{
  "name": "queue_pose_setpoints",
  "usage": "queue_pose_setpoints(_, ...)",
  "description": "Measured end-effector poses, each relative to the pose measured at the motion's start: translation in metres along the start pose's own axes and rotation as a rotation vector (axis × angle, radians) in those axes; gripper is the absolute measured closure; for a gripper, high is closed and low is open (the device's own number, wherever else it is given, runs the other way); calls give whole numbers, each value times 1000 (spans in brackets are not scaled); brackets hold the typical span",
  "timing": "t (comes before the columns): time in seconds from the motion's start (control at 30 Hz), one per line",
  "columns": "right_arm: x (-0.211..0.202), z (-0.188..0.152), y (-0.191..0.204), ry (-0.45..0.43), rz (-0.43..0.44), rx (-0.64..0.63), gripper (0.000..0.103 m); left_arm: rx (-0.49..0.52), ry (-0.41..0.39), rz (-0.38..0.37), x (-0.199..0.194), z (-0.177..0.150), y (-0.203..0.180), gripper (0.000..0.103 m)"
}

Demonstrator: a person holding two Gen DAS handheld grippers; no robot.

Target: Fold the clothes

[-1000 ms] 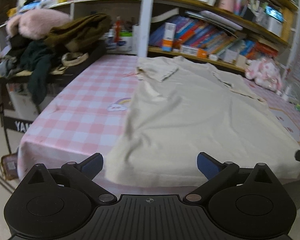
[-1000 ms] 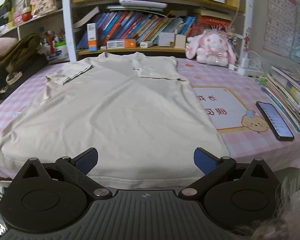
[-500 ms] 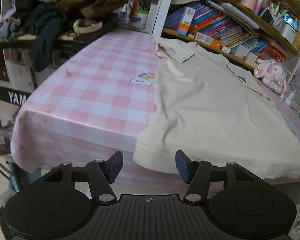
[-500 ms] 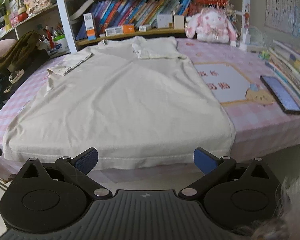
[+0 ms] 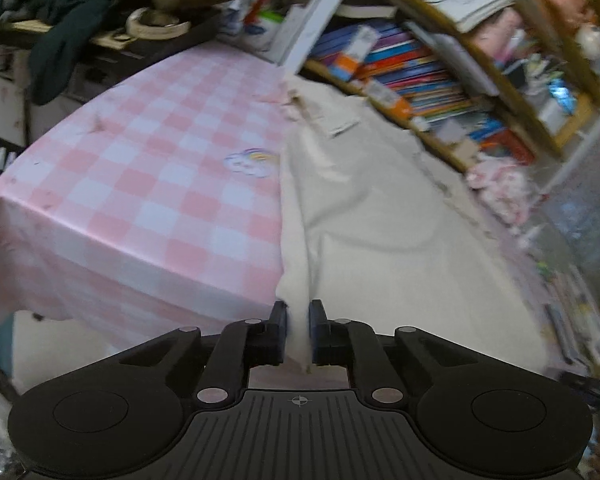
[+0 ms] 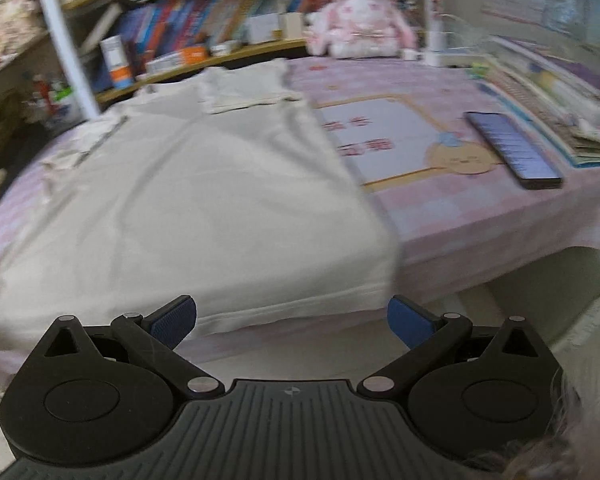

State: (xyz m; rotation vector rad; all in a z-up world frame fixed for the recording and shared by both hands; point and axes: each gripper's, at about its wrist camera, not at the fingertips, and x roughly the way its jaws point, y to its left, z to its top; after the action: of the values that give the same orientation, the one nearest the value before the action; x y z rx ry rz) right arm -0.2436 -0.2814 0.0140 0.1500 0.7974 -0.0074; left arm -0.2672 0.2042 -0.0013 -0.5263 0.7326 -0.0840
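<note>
The shirt (image 5: 380, 216) lies flat on the table (image 5: 140, 184), soft and light, best held at its hem corners: the left gripper (image 5: 298, 320) has just closed on the 7 o'clock corner, while the right gripper (image 6: 292, 316) gapes empty before the 5 o'clock one.

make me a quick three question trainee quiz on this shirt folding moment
1. True or false: the left hand-held gripper is shut on the bottom corner of the cream shirt.
2. Which is the right hand-held gripper? A) shut on the hem B) open, near the hem C) holding the phone
3. What dark flat object lies on the pink tablecloth to the right of the shirt?

Key: 1 true. 2 B. 3 a phone.
</note>
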Motion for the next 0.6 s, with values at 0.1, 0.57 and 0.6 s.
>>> queue_pose_setpoints(0.1, 10, 6, -16, 17, -28, -18, 1, 28, 27, 32, 4, 0, 0, 93)
queue_pose_setpoints(0.57, 67, 34, -59, 144, 34, -83, 17, 44, 99, 107, 29, 7, 19, 59)
queue_pose_setpoints(0.6, 68, 36, -60, 151, 52, -82, 17, 36, 101, 102, 30, 7, 20, 59)
